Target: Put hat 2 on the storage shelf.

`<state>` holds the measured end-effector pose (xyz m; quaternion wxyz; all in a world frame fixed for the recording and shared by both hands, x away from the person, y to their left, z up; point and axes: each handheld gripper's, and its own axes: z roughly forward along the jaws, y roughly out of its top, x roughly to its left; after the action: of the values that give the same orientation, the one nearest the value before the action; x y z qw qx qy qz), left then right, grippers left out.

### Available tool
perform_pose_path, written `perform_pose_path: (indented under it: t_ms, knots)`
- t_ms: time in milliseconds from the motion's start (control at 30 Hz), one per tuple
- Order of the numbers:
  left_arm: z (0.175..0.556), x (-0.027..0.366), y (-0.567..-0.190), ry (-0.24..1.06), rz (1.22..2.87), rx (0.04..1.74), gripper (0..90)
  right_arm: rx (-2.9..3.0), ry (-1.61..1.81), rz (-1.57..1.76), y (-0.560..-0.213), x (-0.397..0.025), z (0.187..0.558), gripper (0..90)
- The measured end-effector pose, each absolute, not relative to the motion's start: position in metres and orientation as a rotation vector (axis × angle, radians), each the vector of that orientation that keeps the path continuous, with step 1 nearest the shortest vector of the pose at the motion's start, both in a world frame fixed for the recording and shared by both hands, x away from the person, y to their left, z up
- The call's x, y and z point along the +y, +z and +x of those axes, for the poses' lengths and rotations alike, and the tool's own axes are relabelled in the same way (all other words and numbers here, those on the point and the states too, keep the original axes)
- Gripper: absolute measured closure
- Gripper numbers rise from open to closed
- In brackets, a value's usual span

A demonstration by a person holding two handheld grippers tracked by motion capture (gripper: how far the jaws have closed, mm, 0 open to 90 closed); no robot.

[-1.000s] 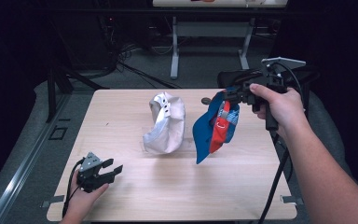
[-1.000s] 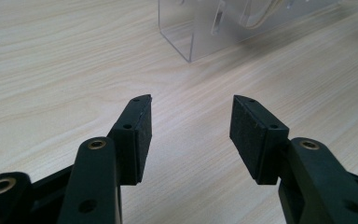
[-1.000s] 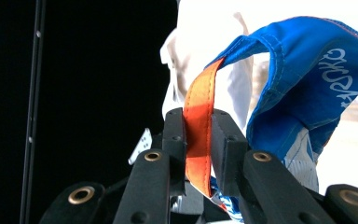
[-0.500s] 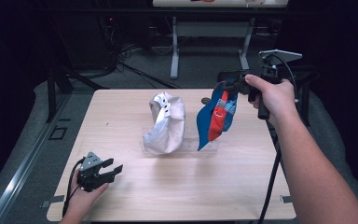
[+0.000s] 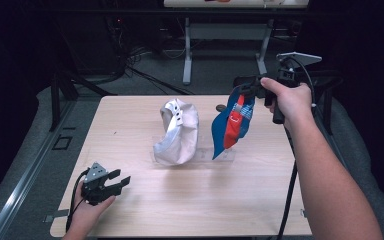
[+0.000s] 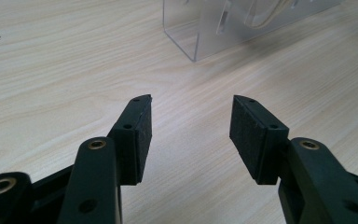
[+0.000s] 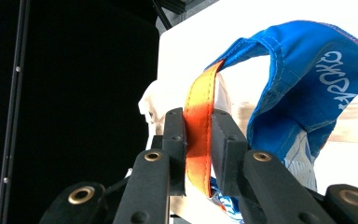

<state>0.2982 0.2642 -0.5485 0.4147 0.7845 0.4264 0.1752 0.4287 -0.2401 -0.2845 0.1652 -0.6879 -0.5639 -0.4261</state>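
Right claw (image 5: 247, 90) raised above the counter (image 5: 190, 210) at about 2 o'clock, jaws clamped on the orange strap (image 7: 198, 135) of a blue cap (image 5: 230, 127); cap hanging free below the claw, clear of the wood, blue outside with red and checked patches facing the high view. In the right gripper view, strap pinched flat between the two black pads, blue cloth looping up and off toward 2 o'clock with white lettering on it. Right hand (image 5: 287, 100) wrapped round the handle, forearm coming in from 5 o'clock. White cap (image 5: 177, 132) propped upright near the middle of the counter on a clear plastic stand (image 5: 220, 155), just beside the blue one at its 9 o'clock, apart from it; stand base stretching under where the blue cap hangs. Left claw (image 5: 112, 182) low at 7 o'clock on the counter, well apart from both caps, held by the left hand (image 5: 87, 210). In the left gripper view, jaws spread wide with nothing between them, bare wood beneath, corner of the clear stand (image 6: 200, 32) ahead at 12 o'clock
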Motion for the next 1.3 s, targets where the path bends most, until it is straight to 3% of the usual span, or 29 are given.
perform_pose_path:
  t_ms: [1300]
  knots:
    - [0.299,0.266,-0.549,0.443,1.967,1.078,49.3,-1.711,-1.072,-1.957,-0.329,-0.222,0.439,77.5]
